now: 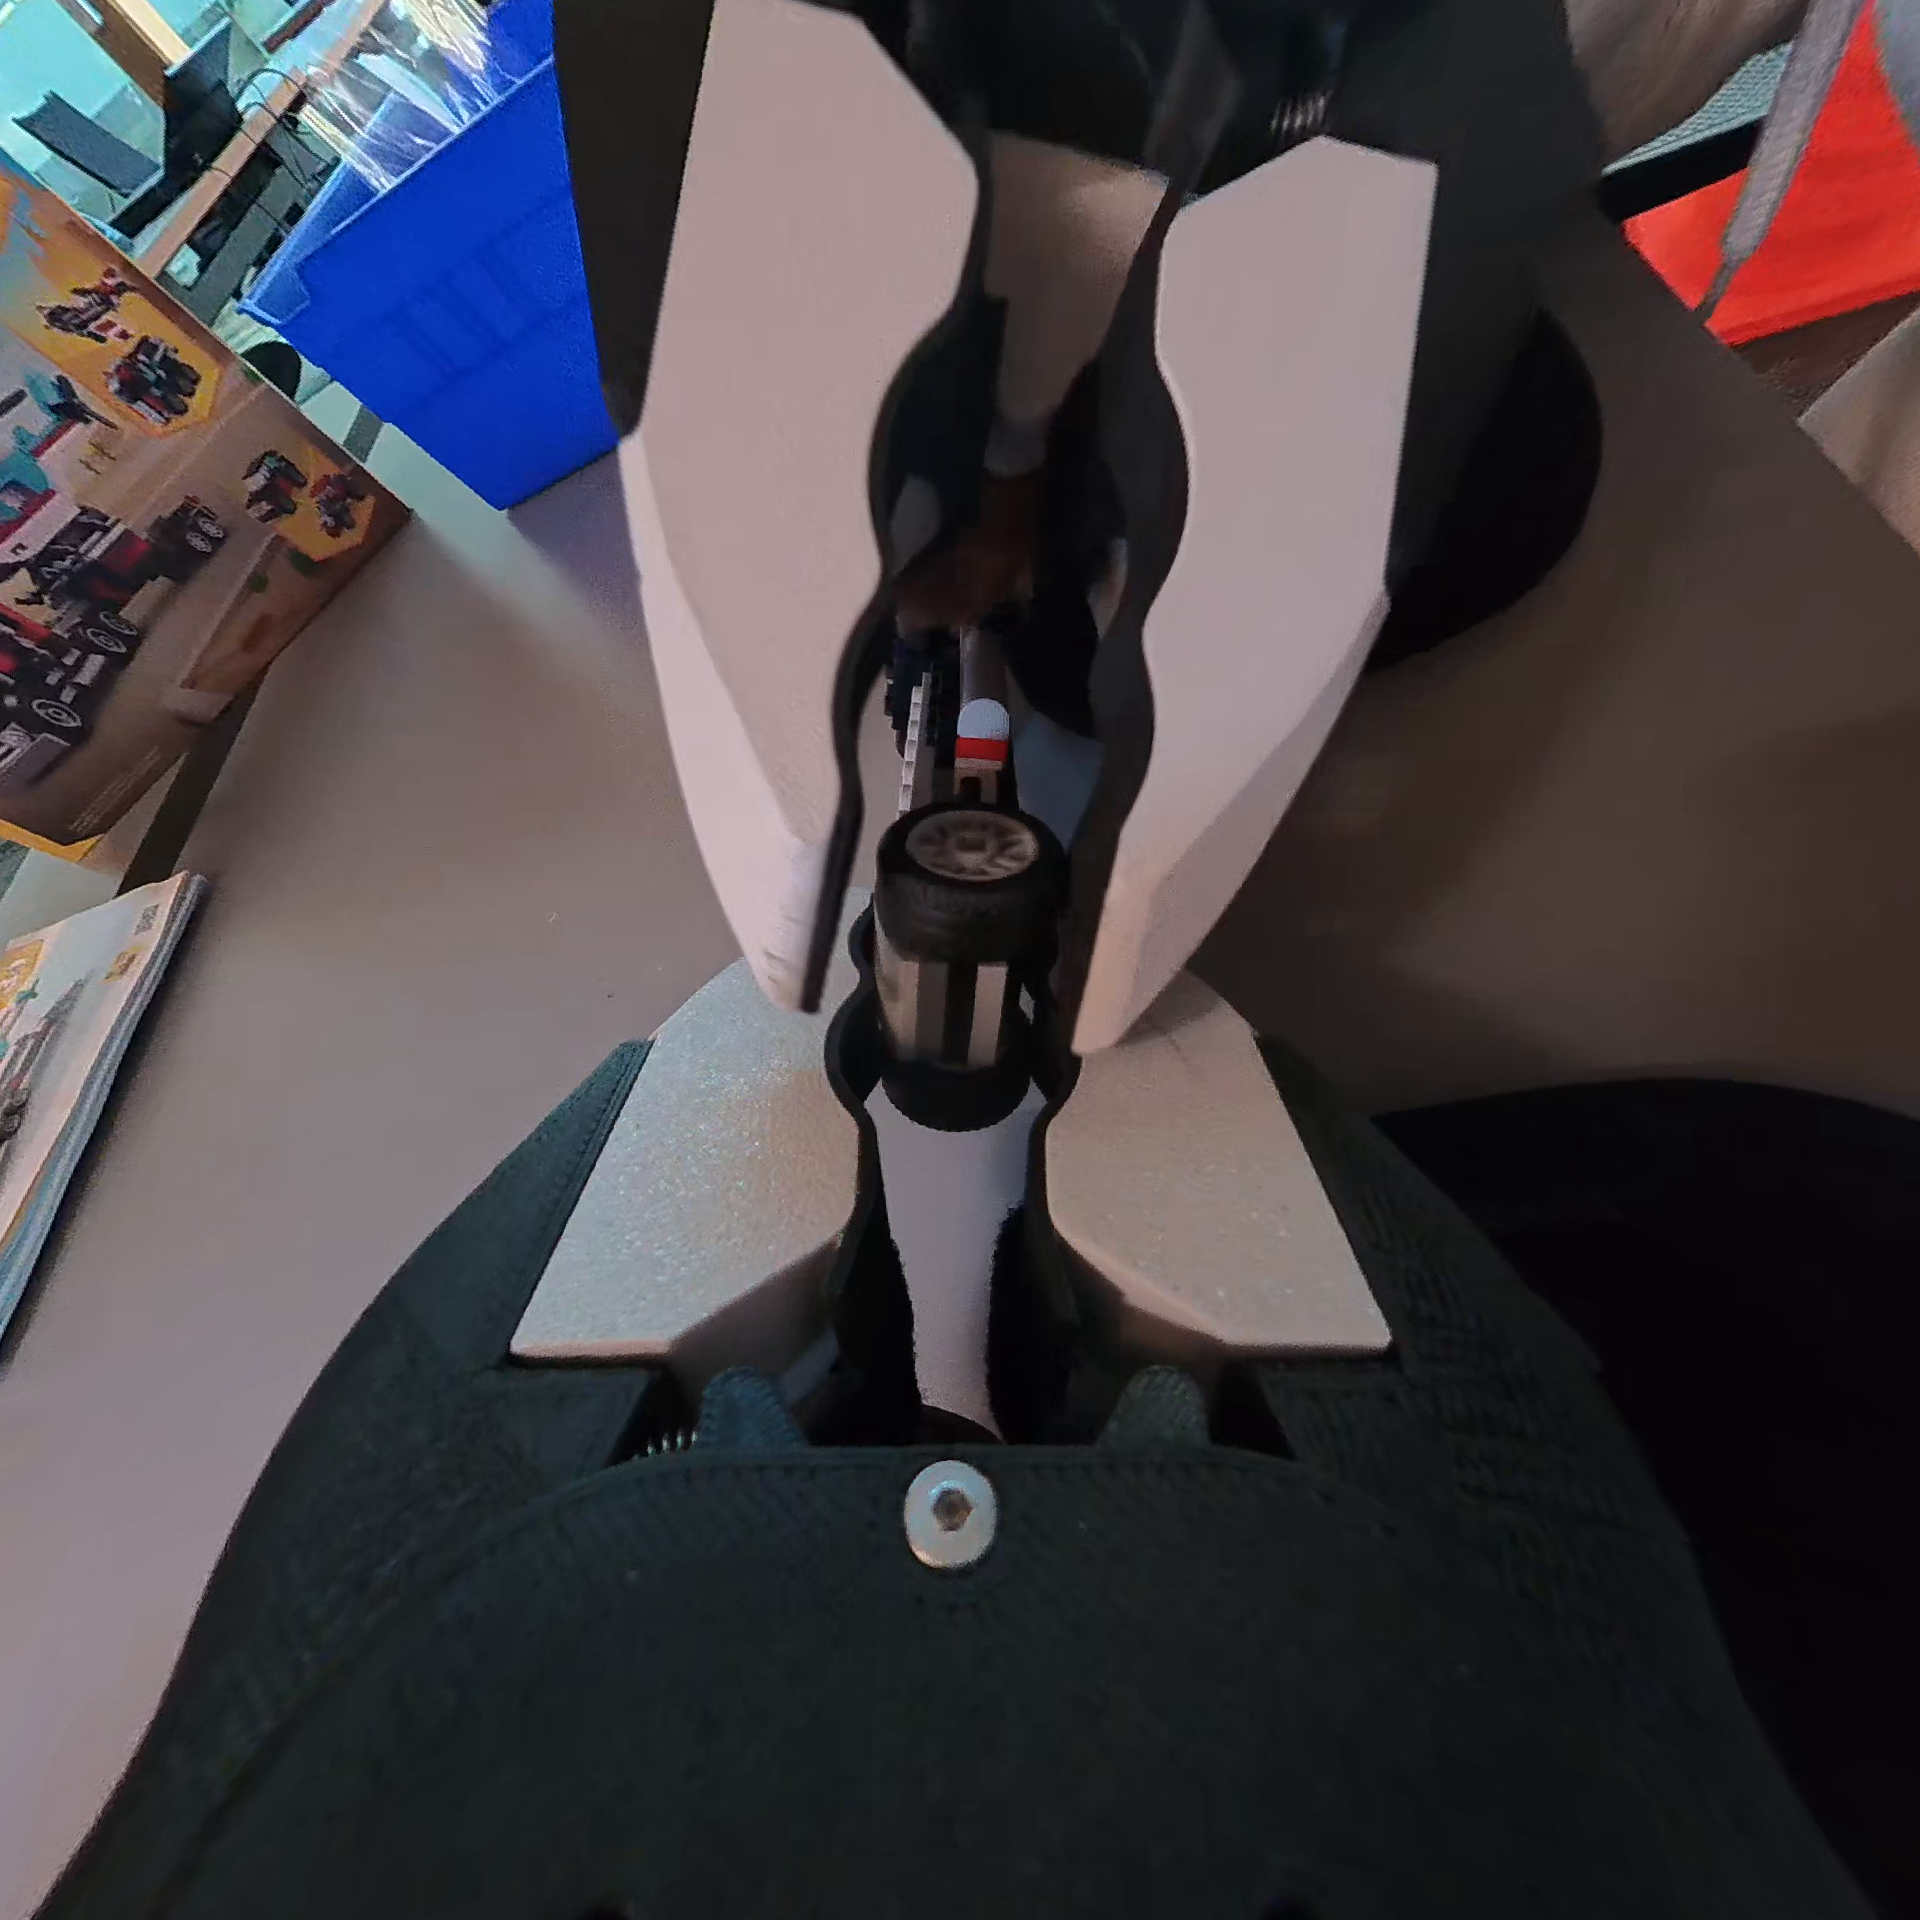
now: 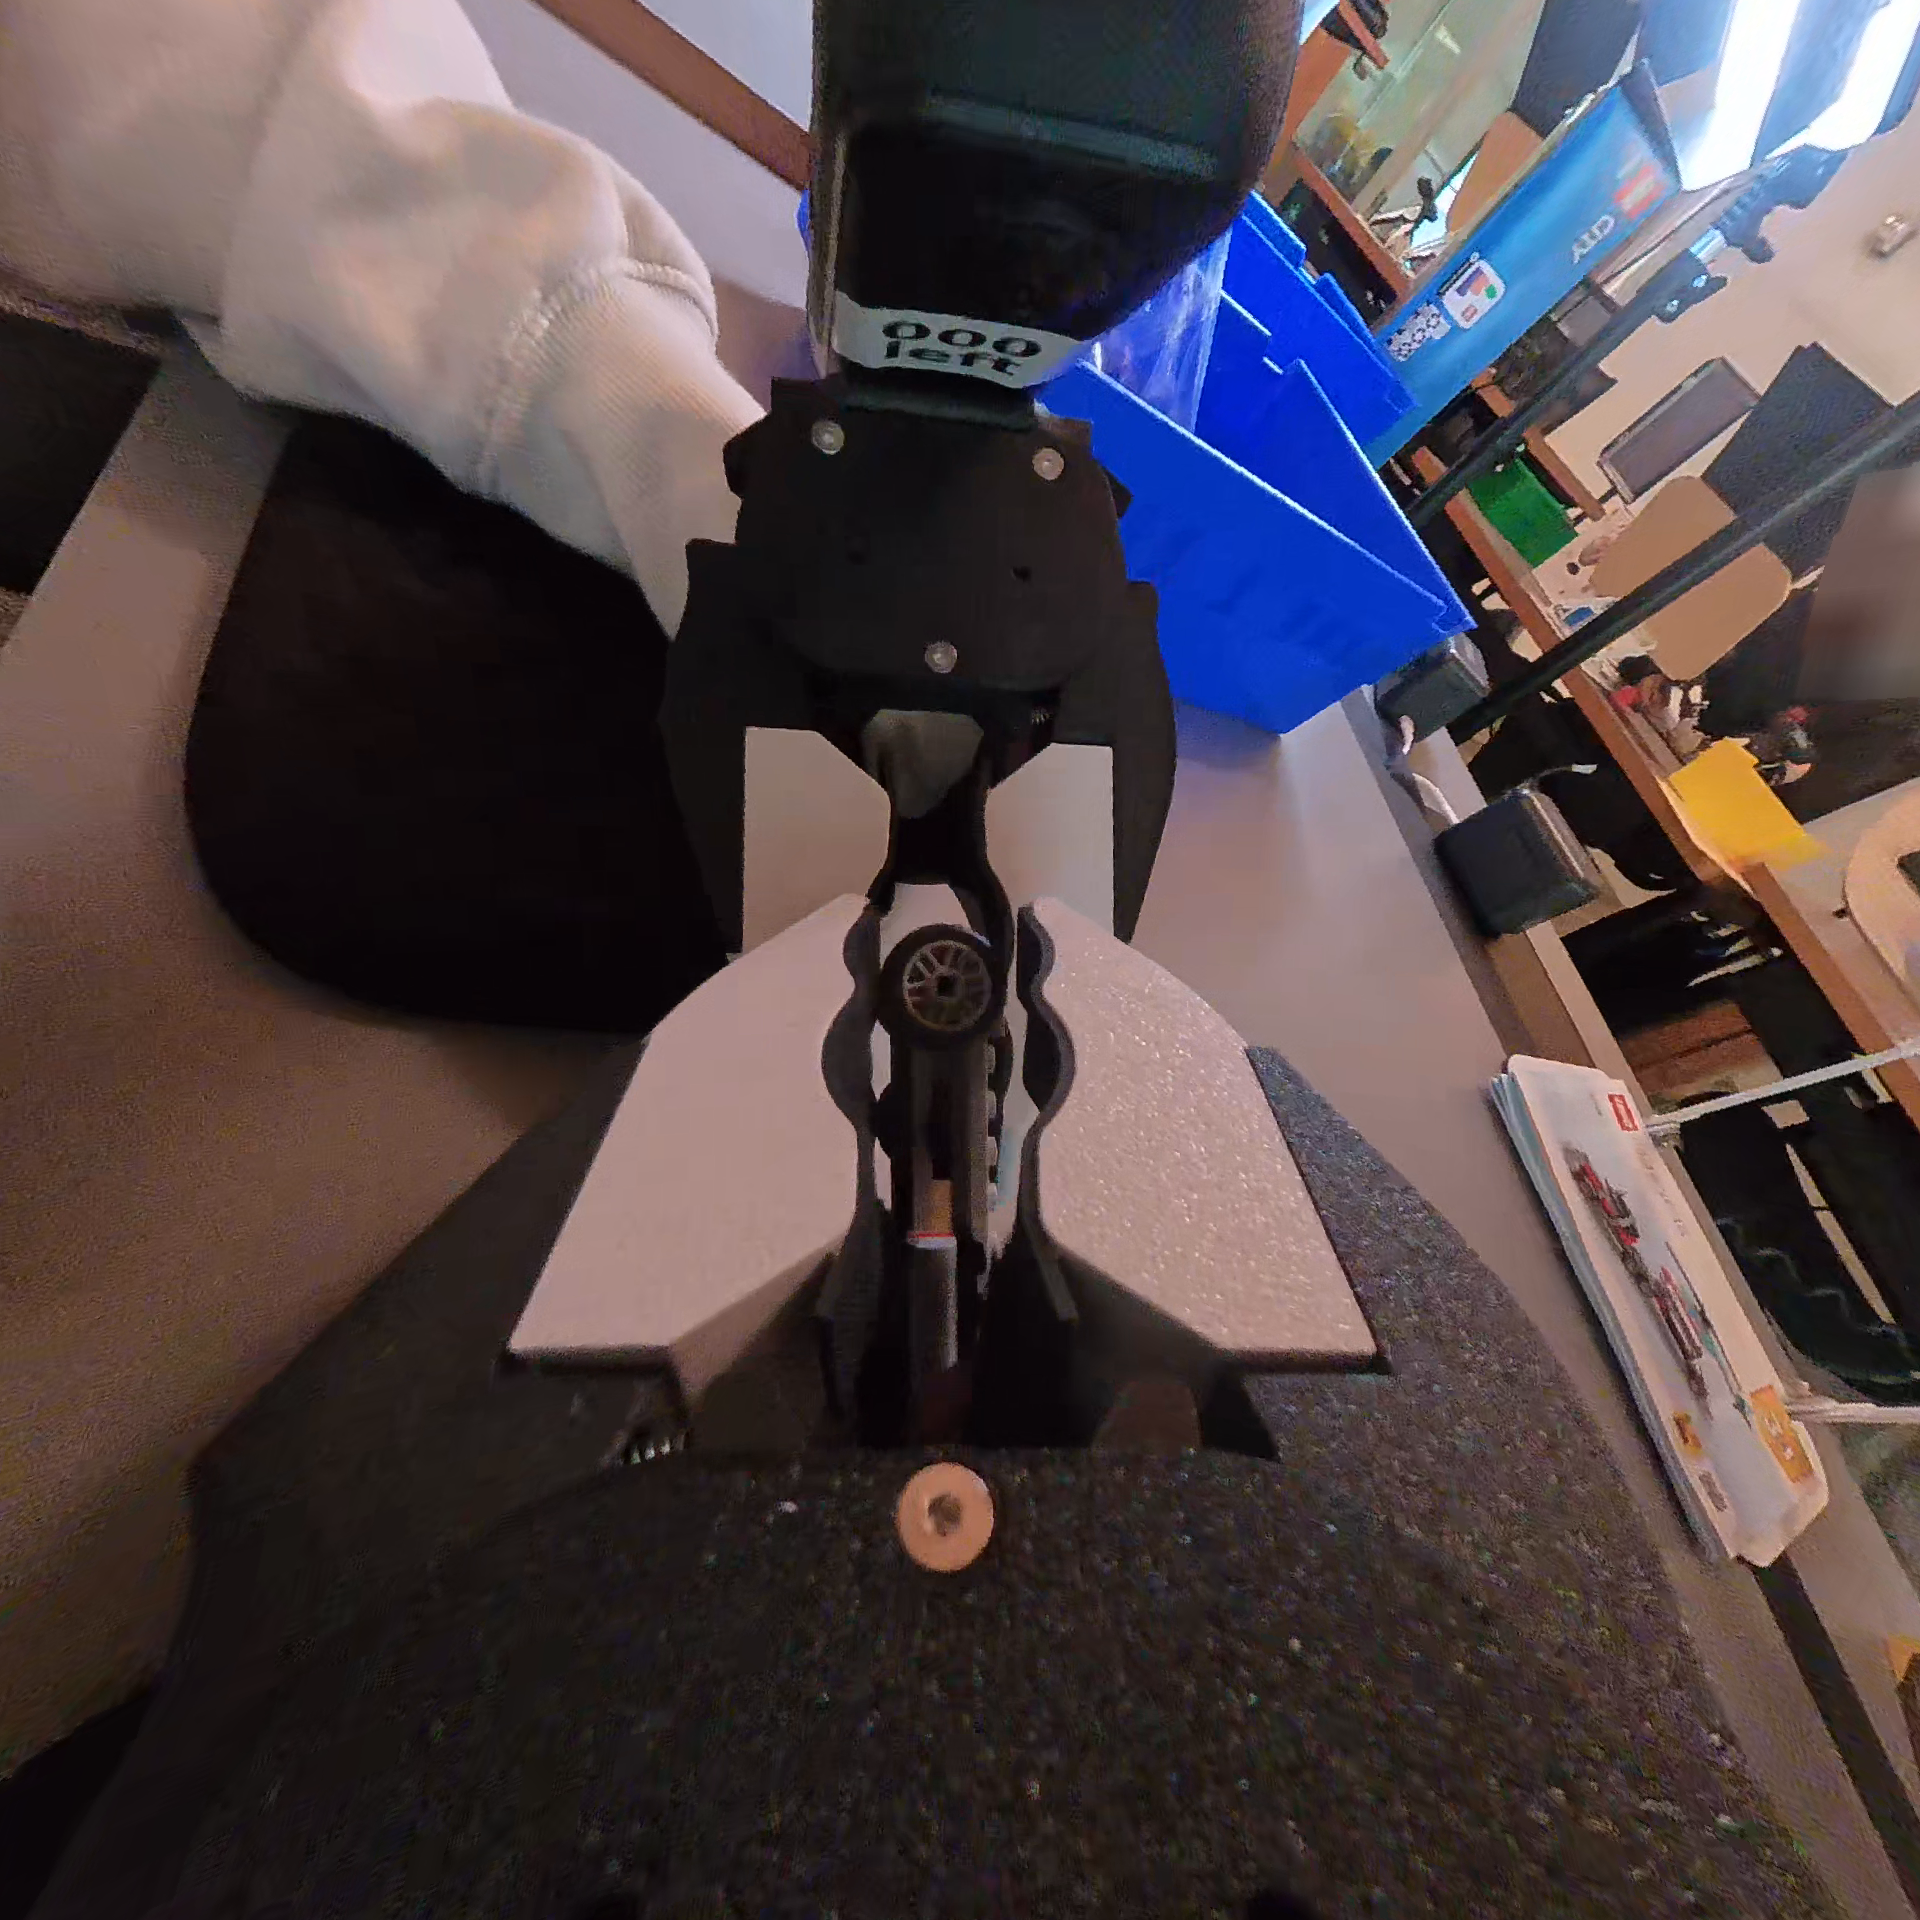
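Observation:
A small brick-built toy car (image 1: 951, 997) with black tyres and a black-and-white striped body hangs between my two grippers, which face each other above the grey table (image 1: 416, 831). My left gripper (image 1: 951, 1034) is shut on one end of the car, its pads pressing on the lower wheel and the body. My right gripper (image 2: 945, 925) reaches over the other end. The car (image 2: 940, 1039) lies between its pads, with a spoked wheel (image 2: 945, 982) near the tips. Slim gaps show on both sides, so it is open. Its white fingers (image 1: 769, 520) fill the top of the left wrist view.
Blue bins (image 1: 447, 312) stand at the table's back; they also show in the right wrist view (image 2: 1247, 540). A printed toy box (image 1: 156, 520) and a booklet (image 1: 73, 1039) lie to the left. A black round pad (image 2: 416, 748) and a person's white sleeve (image 2: 416, 260) are near.

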`<state>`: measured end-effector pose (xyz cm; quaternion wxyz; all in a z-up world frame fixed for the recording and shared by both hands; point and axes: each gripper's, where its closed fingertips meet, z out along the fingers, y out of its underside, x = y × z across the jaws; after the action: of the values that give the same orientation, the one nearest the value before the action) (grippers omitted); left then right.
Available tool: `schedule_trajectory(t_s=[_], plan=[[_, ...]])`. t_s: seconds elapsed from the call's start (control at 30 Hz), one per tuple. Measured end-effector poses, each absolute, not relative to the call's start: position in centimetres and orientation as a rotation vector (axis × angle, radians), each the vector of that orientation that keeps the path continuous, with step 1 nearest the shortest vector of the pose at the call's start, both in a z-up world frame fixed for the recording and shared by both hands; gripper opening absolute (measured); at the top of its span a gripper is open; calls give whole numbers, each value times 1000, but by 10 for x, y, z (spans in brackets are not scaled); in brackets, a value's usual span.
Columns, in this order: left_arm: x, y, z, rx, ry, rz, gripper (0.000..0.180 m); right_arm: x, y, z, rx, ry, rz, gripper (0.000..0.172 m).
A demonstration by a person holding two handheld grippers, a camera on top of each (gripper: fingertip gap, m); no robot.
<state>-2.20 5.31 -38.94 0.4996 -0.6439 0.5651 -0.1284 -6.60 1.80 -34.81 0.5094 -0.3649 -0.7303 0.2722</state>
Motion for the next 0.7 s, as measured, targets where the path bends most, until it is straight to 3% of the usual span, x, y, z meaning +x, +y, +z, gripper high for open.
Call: schedule_trajectory(t_s=[0.53, 0.63, 0.7], plan=[[-21, 50, -381, -1525, 1338, -330, 27, -63, 20, -346, -1081, -1678, 864, 23], [-17, 53, -373, -1486, 1284, -295, 50, -63, 22, -337, -1116, -1610, 945, 22], [-18, 54, -368, -1473, 1257, -272, 37, -64, 19, -334, -1141, -1595, 1020, 22]])
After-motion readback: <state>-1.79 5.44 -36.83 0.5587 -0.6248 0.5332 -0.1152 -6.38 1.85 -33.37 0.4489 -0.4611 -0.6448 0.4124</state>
